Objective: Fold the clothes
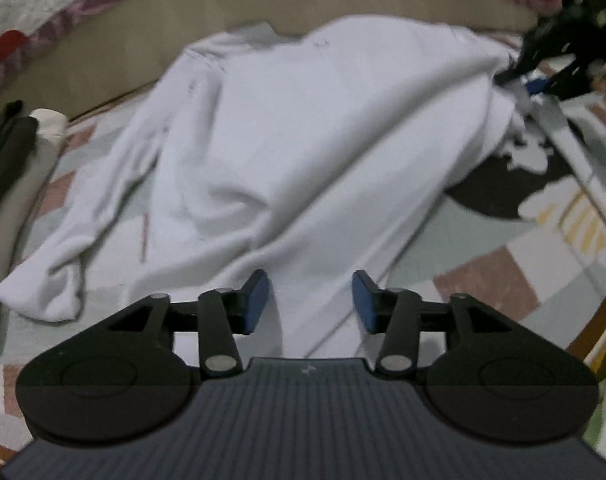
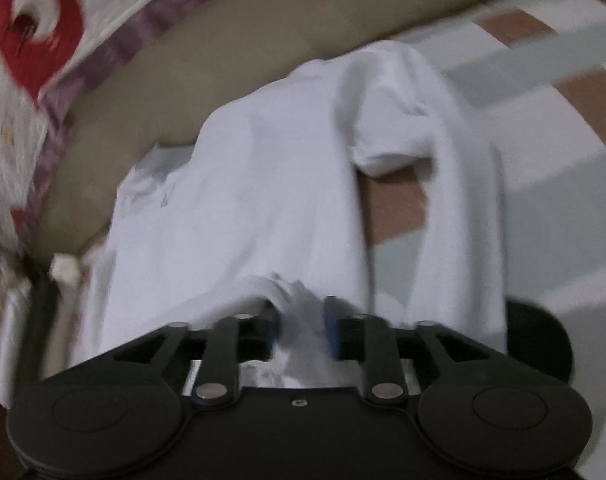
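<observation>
A white long-sleeved shirt (image 1: 287, 148) lies spread and wrinkled on a patterned bedspread (image 1: 483, 276). My left gripper (image 1: 311, 304) hangs open just above the shirt's near edge, nothing between its blue pads (image 1: 257, 304). In the left wrist view the other gripper (image 1: 519, 76) shows at the far right, holding the shirt's right edge. In the right wrist view my right gripper (image 2: 303, 328) is shut on a bunched fold of the white shirt (image 2: 239, 208). One sleeve (image 2: 455, 208) trails to the right of the body, draped past the gripper.
A tan headboard or mattress edge (image 1: 103, 60) runs along the back, with a red-and-purple patterned quilt (image 2: 35, 48) behind it. Dark folded clothing (image 1: 3, 156) and a pale rolled item (image 1: 51, 128) lie at the left. The bedspread shows pink and grey checks (image 2: 563, 92).
</observation>
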